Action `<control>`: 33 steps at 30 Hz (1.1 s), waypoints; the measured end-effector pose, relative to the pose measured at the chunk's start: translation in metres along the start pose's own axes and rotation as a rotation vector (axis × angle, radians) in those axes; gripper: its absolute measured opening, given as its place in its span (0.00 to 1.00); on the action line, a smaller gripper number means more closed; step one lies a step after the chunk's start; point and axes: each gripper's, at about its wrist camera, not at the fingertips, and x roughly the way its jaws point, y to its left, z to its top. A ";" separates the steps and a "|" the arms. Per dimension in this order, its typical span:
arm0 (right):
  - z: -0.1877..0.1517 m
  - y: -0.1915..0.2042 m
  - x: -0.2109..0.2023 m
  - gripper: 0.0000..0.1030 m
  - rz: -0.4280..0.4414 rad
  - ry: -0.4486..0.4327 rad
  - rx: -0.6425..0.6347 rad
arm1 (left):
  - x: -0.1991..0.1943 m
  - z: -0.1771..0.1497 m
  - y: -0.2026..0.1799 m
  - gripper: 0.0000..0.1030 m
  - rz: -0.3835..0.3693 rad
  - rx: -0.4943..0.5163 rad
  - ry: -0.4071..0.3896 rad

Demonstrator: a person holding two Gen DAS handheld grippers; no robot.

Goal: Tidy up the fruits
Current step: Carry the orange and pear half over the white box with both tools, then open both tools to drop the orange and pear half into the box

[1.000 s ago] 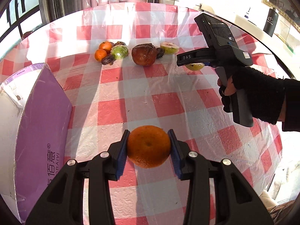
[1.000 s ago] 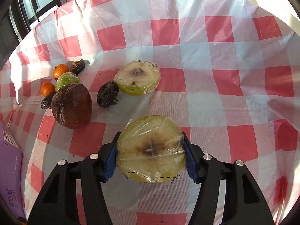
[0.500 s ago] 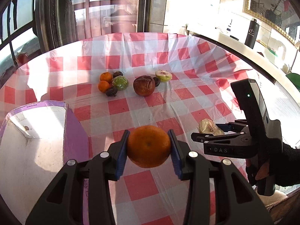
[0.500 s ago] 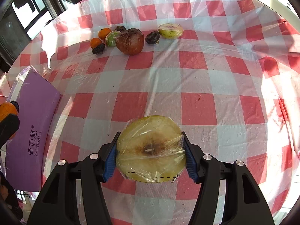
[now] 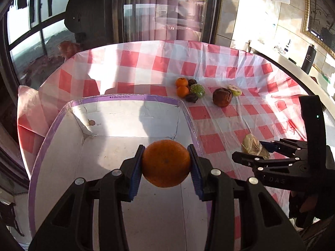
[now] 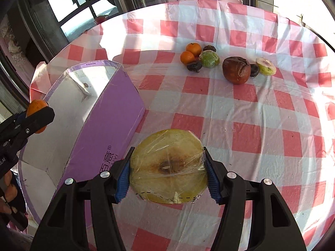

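Jaws clamp orange (image 5: 166,163), box (image 5: 134,101) below

Glossy plastic tablecloth (image 6: 240,113) (crinkled), matt cardboard box (image 5: 117,125), and cling film wrapping the halved fruit (image 6: 168,166).

Table (image 6: 247,113) covered in a red/white checked plastic cloth. Purple box (image 6: 108,125) with white interior sits open at its left side. Far side holds a fruit cluster: two small oranges (image 6: 193,49), a wrapped green fruit (image 6: 209,58), a shrivelled brown fruit (image 6: 236,70), a cut half (image 6: 266,66), plus three dark wrinkled pieces (image 6: 194,65), possibly dried fruit.
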 end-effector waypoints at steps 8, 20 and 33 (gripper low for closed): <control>0.022 0.066 -0.008 0.58 0.063 -0.066 -0.103 | 0.012 -0.023 0.058 0.40 0.093 -0.038 0.116; 0.014 0.163 0.034 0.58 0.148 0.066 -0.390 | 0.022 -0.055 0.099 0.40 0.170 -0.103 0.265; -0.012 0.194 0.075 0.58 -0.147 0.223 -0.677 | 0.046 -0.065 0.114 0.41 0.177 -0.099 0.405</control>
